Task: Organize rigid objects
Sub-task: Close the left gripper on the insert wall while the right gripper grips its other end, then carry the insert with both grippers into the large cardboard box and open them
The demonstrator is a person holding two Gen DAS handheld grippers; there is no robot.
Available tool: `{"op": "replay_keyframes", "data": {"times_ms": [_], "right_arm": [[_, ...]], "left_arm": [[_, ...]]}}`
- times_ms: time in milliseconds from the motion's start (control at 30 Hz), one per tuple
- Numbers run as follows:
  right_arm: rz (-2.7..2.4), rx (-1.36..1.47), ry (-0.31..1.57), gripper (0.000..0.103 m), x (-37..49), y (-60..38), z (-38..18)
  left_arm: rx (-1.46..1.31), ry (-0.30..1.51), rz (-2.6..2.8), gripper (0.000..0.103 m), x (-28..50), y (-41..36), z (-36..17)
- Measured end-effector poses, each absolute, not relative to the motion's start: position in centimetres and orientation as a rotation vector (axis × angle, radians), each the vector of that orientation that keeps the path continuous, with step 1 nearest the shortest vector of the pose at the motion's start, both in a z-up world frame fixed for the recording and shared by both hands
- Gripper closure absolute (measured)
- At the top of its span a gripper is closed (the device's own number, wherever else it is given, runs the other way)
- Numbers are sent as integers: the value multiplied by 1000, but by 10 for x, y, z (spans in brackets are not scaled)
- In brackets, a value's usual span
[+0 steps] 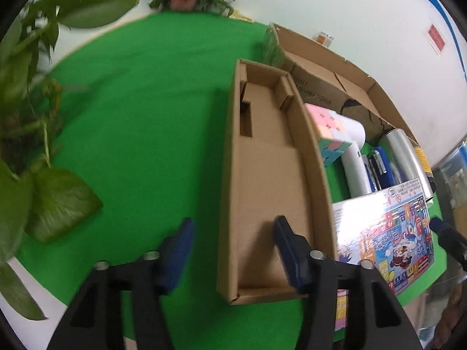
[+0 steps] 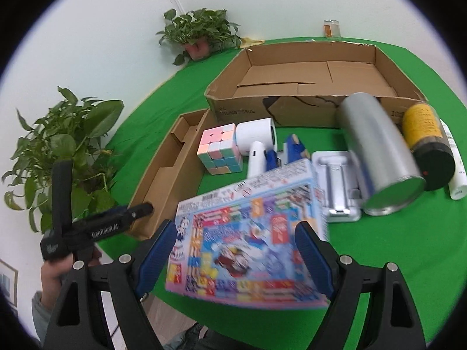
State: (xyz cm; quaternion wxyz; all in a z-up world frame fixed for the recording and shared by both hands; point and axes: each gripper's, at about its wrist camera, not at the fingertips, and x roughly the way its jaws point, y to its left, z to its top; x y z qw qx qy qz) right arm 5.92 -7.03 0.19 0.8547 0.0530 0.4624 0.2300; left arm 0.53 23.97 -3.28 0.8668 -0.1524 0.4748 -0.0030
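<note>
The colourful game box [image 2: 248,242] sits between the two blue pads of the right gripper [image 2: 238,258]. The pads press on its left and right sides, so the claw is pinching the box. The box looks lifted off the green table [image 2: 408,248] and tips a little. It looks blurry, so it is likely moving.

In the left wrist view the same box [image 1: 385,233] shows just to the right of the long cardboard tray [image 1: 230,175]. That tray is empty inside.

The left gripper [image 1: 233,248] holds nothing. Its pads are spread partway, with one over the green cloth and one over the near end of the tray. A hand [image 2: 55,271] holds that gripper at the left of the right wrist view.

Behind the game box lie other things: a pastel puzzle cube [image 2: 220,148], a white hair dryer [image 2: 258,143], a blue toy [image 2: 289,148], a white flat case [image 2: 338,186], a silver can [image 2: 376,151] on its side, a jar with a yellow label [image 2: 426,143], and a white tube [image 2: 455,169]. A big cardboard box [image 2: 306,67] stands open at the back. Leafy plants [image 2: 67,151] stand by the wall.

I think the step is to carry the game box to a carton. To do it well, keep the pinch firm, hold the box flat, lift it clear of the wall, and set it down gently. The box looks wide, so the big carton may fit it better.
</note>
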Motion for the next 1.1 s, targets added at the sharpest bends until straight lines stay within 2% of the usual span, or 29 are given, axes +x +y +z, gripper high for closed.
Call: {"op": "replay_keyframes", "data": {"times_ms": [100, 167, 267, 333, 500, 633, 700, 1100], "right_arm": [[486, 83, 964, 20, 66, -41, 8], [511, 46, 959, 20, 70, -17, 11], [498, -74, 976, 28, 76, 22, 4], [504, -118, 1007, 34, 80, 41, -6], [516, -151, 1135, 66, 85, 65, -34], [511, -187, 1162, 72, 75, 73, -45], [515, -195, 1144, 82, 71, 76, -46], [534, -132, 1086, 88, 67, 77, -28]], "left_arm": [[-339, 970, -29, 68, -5, 251, -32], [-346, 961, -28, 84, -5, 252, -30], [-332, 961, -54, 96, -10, 252, -27], [-307, 971, -40, 96, -15, 251, -24], [-319, 988, -31, 96, -29, 255, -23], [-309, 1001, -20, 96, -37, 251, -23], [-301, 1012, -18, 96, -39, 252, -22], [-251, 1005, -18, 99, -43, 240, -6]]}}
